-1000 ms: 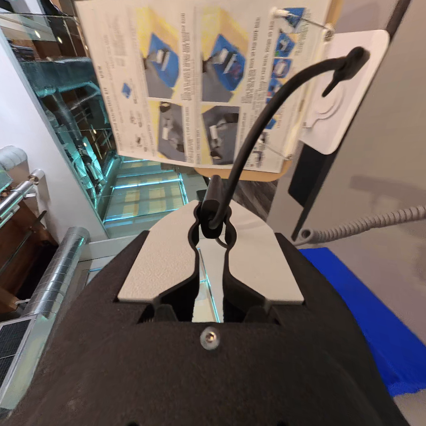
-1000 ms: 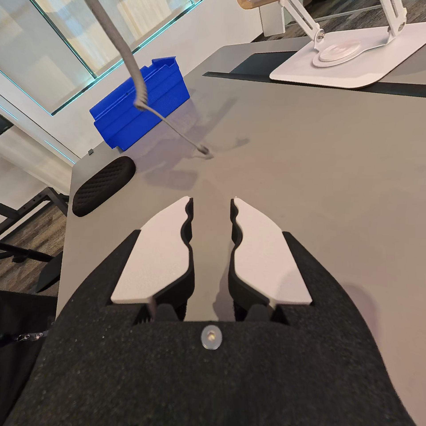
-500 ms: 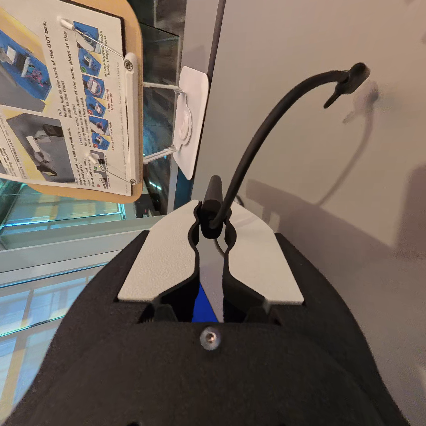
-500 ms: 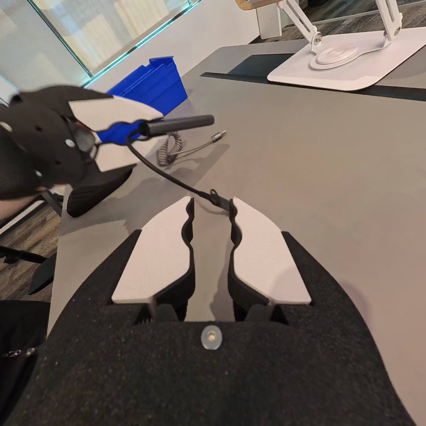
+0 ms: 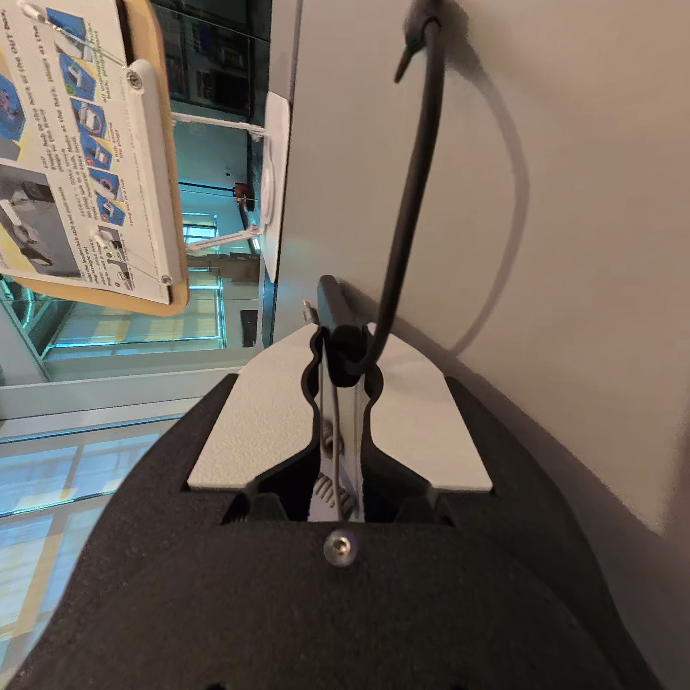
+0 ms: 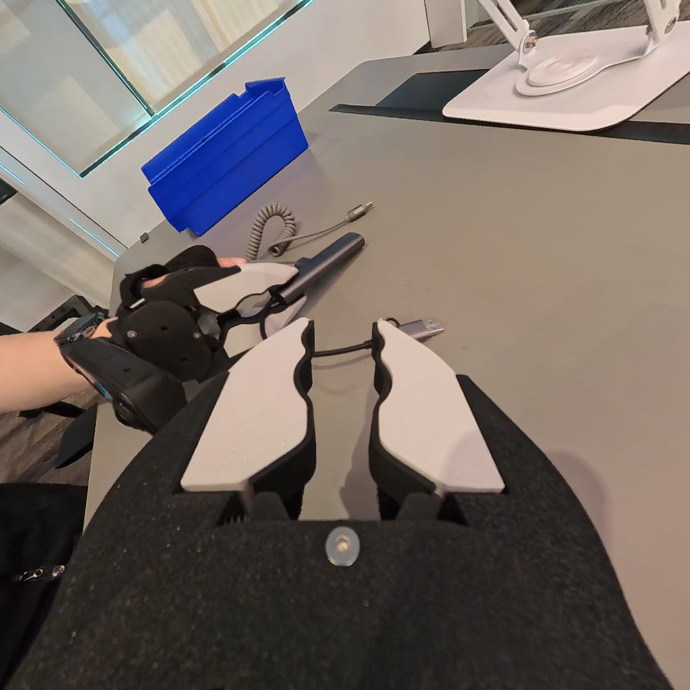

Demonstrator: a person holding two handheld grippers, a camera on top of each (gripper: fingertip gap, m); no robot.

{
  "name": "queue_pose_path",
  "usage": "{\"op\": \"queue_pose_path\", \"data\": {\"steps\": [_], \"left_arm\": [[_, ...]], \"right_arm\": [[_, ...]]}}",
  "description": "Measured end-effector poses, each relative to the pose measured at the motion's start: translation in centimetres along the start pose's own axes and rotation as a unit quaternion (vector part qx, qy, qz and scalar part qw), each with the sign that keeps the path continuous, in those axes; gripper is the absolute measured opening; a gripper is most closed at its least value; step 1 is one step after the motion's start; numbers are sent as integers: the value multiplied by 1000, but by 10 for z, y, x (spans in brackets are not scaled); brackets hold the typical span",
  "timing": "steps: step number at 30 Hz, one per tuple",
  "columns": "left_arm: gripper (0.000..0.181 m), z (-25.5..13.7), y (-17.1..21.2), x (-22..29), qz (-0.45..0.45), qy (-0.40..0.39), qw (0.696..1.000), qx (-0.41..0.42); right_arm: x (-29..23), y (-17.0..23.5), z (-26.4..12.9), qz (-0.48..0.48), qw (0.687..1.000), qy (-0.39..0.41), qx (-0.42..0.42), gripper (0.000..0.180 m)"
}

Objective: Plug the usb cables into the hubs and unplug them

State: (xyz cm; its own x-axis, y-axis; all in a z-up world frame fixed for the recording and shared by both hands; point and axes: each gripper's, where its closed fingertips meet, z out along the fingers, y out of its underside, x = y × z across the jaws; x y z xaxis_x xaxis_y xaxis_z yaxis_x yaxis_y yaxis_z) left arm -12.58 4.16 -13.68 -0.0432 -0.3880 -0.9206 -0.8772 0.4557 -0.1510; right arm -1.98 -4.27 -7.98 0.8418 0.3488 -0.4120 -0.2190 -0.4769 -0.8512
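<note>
Far left of the right wrist view: a person's forearm with a dark watch (image 6: pixel 76 332) on the wrist, holding the left gripper (image 6: pixel 283 289) turned on its side. It's clamped on the near end of a dark grey hub (image 6: pixel 325 261); the hub lies low over the grey table (image 6: pixel 522 261), far end pointing to upper right. Can't tell if the hub touches the table. Above that, upper left: blue bin (image 6: pixel 227 157) near the table edge. Just right of the bin, a grey coiled cable (image 6: pixel 276 231) lies on the table, its small plug (image 6: pixel 358 213) pointing right, just beside the hub's far end. Centre: the hub's black cord (image 6: pixel 343 351) runs across the gap of the right gripper (image 6: pixel 341 328), which is open and holds nothing. The cord's silver USB plug (image 6: pixel 422 328) lies on the table just past the right fingertip. Upper right: white stand base (image 6: pixel 560 97).

Left wrist view, frame rolled sideways: clipboard with a printed sheet (image 5: pixel 86 157) at upper left, white stand (image 5: pixel 274 179) centre top, left gripper (image 5: pixel 343 347) shut around the hub (image 5: pixel 330 310), black cord (image 5: pixel 410 194) arcing up over the table (image 5: pixel 578 224) at right.
</note>
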Motion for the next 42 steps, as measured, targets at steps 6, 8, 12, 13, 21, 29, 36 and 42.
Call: {"op": "queue_pose_path", "data": {"steps": [6,8,12,13,21,29,36,42], "left_arm": [[25,-1,1,7,-1,19,1000,-1],[27,-2,1,6,-5,25,1000,-4],[44,-6,0,2,-14,30,999,-9],[46,-8,-1,3,-15,36,999,-8],[61,-33,-8,16,-33,175,984,4],[73,-56,-12,33,-60,377,924,18],[72,-66,13,-17,-23,430,900,71],[66,-35,47,-57,-81,395,913,63]], "right_arm": [[0,3,2,-1,1000,1,-10,29],[0,3,2,1,1000,1,-8,29],[2,2,0,7,1000,-1,-2,29],[2,2,-1,9,1000,-1,-1,29],[2,4,0,10,1000,-1,-10,29],[2,4,-1,10,1000,0,-10,29],[-4,12,5,25,999,-9,-30,29],[-50,28,50,0,997,25,-74,31]]}}
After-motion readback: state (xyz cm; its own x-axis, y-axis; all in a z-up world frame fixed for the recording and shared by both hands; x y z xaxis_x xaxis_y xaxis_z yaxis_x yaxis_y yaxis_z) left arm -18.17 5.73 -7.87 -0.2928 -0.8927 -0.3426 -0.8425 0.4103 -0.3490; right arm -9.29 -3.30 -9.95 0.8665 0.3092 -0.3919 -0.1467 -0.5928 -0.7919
